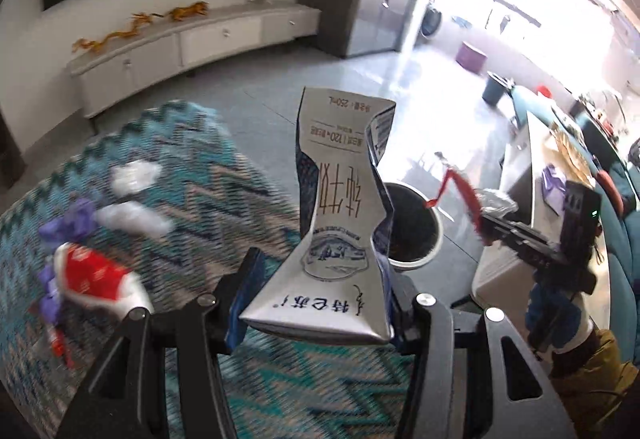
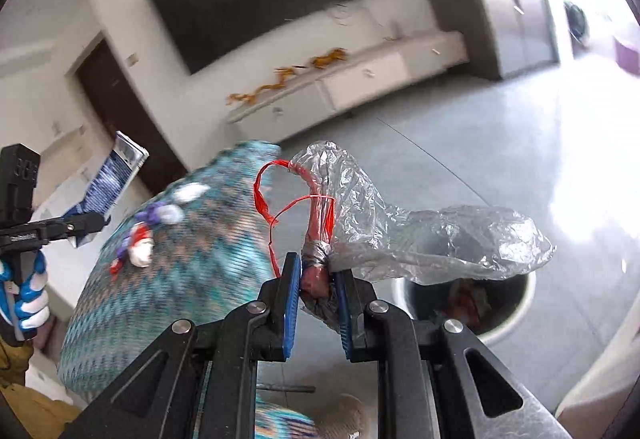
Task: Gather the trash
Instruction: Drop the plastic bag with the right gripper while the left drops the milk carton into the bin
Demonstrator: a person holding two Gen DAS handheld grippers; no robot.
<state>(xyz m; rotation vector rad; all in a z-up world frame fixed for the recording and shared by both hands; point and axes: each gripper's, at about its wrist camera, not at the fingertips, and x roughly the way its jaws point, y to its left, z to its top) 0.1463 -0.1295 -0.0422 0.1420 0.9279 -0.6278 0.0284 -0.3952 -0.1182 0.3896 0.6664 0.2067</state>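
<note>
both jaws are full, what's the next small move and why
Probably open the right gripper: its clear plastic bag already hangs over the trash bin, so it should drop in. The left gripper with the milk carton looks short of the bin.

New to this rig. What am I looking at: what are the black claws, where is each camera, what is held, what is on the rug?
No robot arm here: a person carries two handheld grippers, each with a fisheye camera looking along its fingers. In the left wrist view, the left gripper clamps a crumpled milk carton. In the right wrist view, the right gripper pinches a clear plastic bag tied with red string. A trash bin stands on the floor nearby. More litter, including a red and white wrapper, lies on the zigzag rug.
</note>
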